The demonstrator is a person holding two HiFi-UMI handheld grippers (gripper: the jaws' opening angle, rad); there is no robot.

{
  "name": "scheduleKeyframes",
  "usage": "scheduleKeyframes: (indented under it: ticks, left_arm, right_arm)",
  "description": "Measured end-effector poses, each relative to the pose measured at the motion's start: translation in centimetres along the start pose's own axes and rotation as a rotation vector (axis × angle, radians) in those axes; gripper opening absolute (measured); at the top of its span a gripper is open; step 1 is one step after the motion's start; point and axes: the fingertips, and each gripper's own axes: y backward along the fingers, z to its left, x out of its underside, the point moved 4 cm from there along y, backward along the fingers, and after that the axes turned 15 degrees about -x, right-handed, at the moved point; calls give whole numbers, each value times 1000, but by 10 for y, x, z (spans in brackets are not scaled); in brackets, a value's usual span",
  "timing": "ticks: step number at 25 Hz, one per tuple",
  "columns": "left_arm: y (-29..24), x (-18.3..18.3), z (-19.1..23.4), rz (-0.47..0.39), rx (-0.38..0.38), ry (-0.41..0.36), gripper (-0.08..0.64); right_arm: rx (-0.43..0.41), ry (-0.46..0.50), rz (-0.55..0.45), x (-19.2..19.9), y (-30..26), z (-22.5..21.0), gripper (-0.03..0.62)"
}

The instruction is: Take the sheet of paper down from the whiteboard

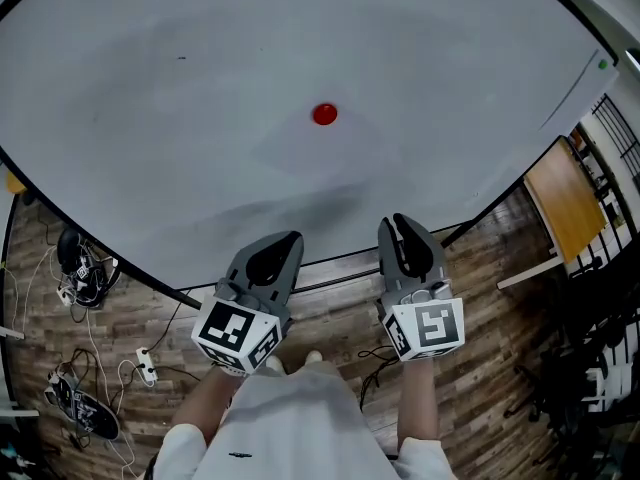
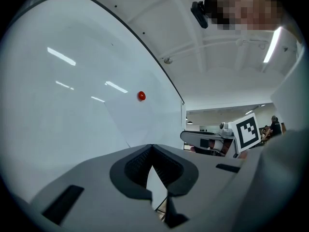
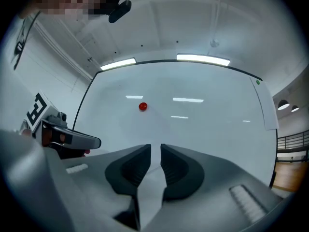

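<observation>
A white sheet of paper (image 1: pixel 335 163) hangs on the whiteboard (image 1: pixel 150 118), pinned by a red round magnet (image 1: pixel 324 114) at its top. It is barely distinct from the board. My left gripper (image 1: pixel 288 240) is below the sheet's left part, shut with nothing between its jaws (image 2: pixel 152 146). My right gripper (image 1: pixel 400 223) is below and right of the sheet, jaws a little apart and empty (image 3: pixel 155 149). Neither touches the paper. The magnet (image 2: pixel 141 95) and sheet (image 2: pixel 149 120) lie ahead in the left gripper view. The magnet (image 3: pixel 142 107) is also ahead in the right gripper view.
The board's black lower frame (image 1: pixel 330 260) runs just under the gripper tips. On the wooden floor at the left lie cables, a power strip (image 1: pixel 146 366) and shoes (image 1: pixel 85 408). A wooden desk (image 1: pixel 565 203) and black racks stand at the right.
</observation>
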Motion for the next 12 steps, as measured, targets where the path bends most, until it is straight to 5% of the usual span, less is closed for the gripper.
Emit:
scheduleKeyframes:
  ticks: [12]
  left_arm:
    - [-33,-7,-6,-5,12,-8,6]
  right_arm:
    - [-154,140,120,-13,-29,-53,94]
